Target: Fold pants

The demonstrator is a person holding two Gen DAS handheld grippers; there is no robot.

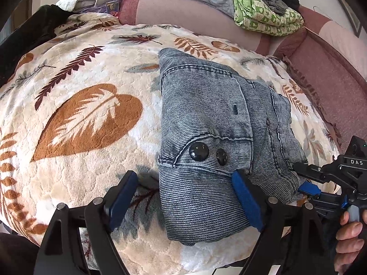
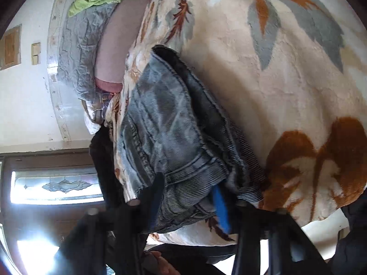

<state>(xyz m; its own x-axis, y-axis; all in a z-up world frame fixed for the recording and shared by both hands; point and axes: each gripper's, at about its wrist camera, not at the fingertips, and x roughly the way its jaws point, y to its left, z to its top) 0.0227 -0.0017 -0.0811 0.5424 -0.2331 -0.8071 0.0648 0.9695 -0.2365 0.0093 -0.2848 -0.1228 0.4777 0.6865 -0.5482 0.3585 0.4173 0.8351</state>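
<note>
From the left wrist, the folded grey-blue denim pants (image 1: 213,123) lie on a cream plush blanket with brown leaves (image 1: 91,119). The left gripper (image 1: 183,197) stands wide, one pad on the denim, nothing pinched. The right gripper (image 1: 305,183) bites the bundle's edge.

From the right wrist, blurred, the right gripper (image 2: 190,204) seems closed on the pants (image 2: 165,123).

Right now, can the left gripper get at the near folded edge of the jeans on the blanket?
Probably yes. The left gripper stands open, one pad already lying on the jeans and the other over the blanket. Nothing lies between. The right gripper pinches the far side corner, clear of it.
</note>
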